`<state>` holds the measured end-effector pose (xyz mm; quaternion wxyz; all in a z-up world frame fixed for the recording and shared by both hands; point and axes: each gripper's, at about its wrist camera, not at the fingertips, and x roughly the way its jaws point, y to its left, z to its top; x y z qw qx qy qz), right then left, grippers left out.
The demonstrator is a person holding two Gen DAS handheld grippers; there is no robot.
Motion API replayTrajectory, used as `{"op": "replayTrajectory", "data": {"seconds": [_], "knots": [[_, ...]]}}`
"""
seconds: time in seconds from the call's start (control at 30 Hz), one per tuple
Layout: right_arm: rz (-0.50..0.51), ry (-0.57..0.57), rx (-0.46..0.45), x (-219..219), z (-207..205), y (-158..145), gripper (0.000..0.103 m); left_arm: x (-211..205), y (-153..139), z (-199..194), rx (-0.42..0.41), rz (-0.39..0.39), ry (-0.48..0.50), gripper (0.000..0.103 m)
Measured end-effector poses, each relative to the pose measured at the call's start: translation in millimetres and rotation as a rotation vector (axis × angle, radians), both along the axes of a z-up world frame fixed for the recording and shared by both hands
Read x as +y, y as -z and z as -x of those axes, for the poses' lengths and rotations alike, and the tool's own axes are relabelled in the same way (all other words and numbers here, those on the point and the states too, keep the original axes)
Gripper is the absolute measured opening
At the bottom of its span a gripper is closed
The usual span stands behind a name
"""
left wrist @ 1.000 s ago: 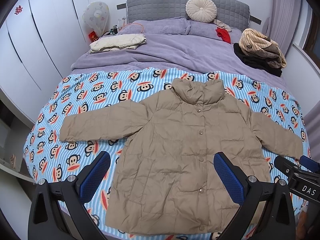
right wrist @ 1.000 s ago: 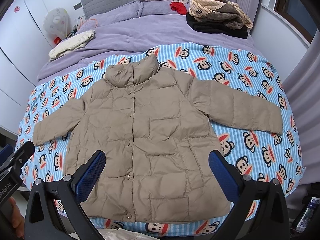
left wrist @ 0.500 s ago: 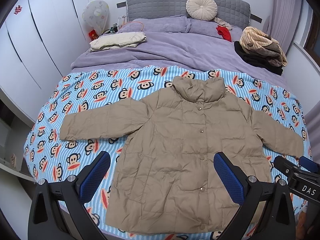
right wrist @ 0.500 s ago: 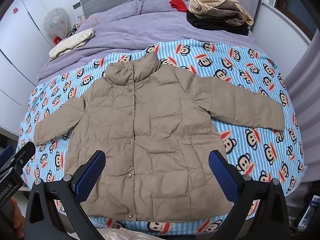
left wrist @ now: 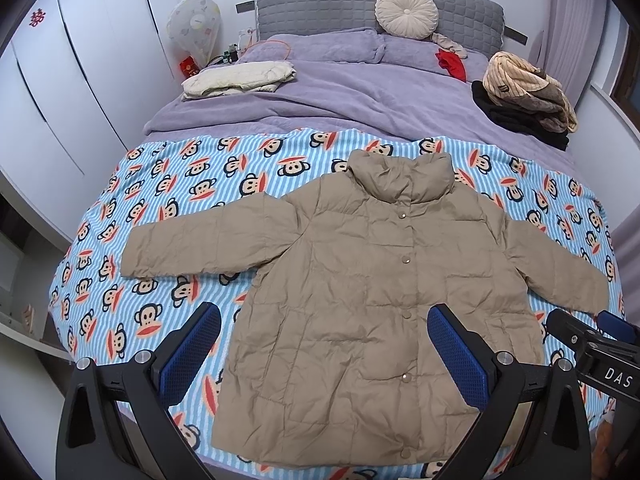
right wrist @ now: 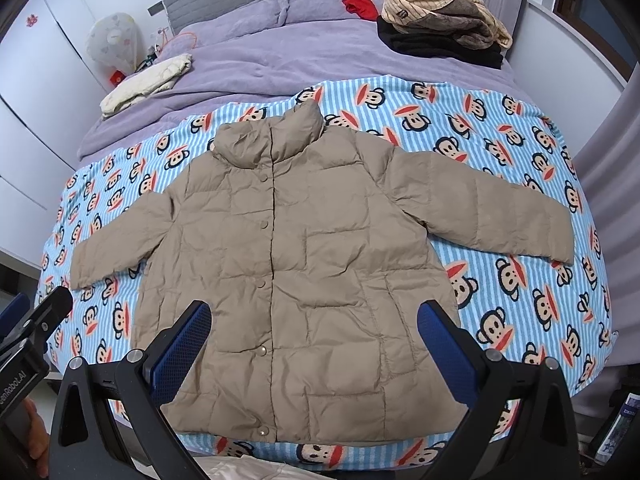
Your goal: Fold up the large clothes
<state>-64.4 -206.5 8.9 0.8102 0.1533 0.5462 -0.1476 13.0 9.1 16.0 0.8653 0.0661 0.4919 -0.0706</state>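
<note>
A tan puffer jacket (left wrist: 380, 292) (right wrist: 296, 272) lies flat and face up on the monkey-print blanket, snapped closed, collar toward the headboard, both sleeves spread out sideways. My left gripper (left wrist: 324, 344) hovers open above the jacket's lower left hem, its blue pads wide apart and empty. My right gripper (right wrist: 314, 340) hovers open above the lower hem, also empty. The right gripper's tip shows at the left wrist view's right edge. The left gripper's tip shows at the right wrist view's left edge, with a hand below it.
The blue striped monkey blanket (left wrist: 168, 208) covers the bed's near half. Beyond it lie a purple duvet (left wrist: 320, 96), a folded cream garment (left wrist: 240, 78), a pile of clothes (left wrist: 524, 96) at the far right, and a round cushion (left wrist: 406, 14). White wardrobes (left wrist: 72, 80) stand at the left.
Both grippers have drawn slightly toward the jacket and bed; the jacket has not moved and both stay open.
</note>
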Motion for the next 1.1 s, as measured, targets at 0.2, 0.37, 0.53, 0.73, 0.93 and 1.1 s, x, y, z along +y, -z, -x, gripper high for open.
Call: {"op": "replayTrajectory", "data": {"seconds": [0.2, 0.37, 0.53, 0.73, 0.93, 1.1], "knots": [[-0.011, -0.001, 0.004, -0.7, -1.3, 0.2, 0.102, 0.9, 0.5, -0.2, 0.001, 0.0, 0.0, 0.103], [-0.01, -0.002, 0.003, -0.2, -0.9, 0.6, 0.102, 0.7, 0.4, -0.2, 0.0, 0.0, 0.001, 0.103], [-0.011, -0.001, 0.004, 0.2, -1.2, 0.8, 0.102, 1.0, 0.7, 0.1, 0.002, 0.0, -0.001, 0.103], [-0.013, -0.001, 0.006, 0.0, -2.0, 0.5, 0.102, 0.4, 4.0, 0.9, 0.005, 0.003, 0.003, 0.103], [-0.038, -0.009, 0.009, 2.3, -1.6, 6.9, 0.102, -0.9, 8.0, -3.1, 0.023, 0.016, 0.013, 0.103], [-0.079, -0.031, 0.003, 6.1, -6.1, 12.6, 0.103, 6.9, 21.3, -13.3, 0.083, 0.041, 0.02, 0.103]]}}
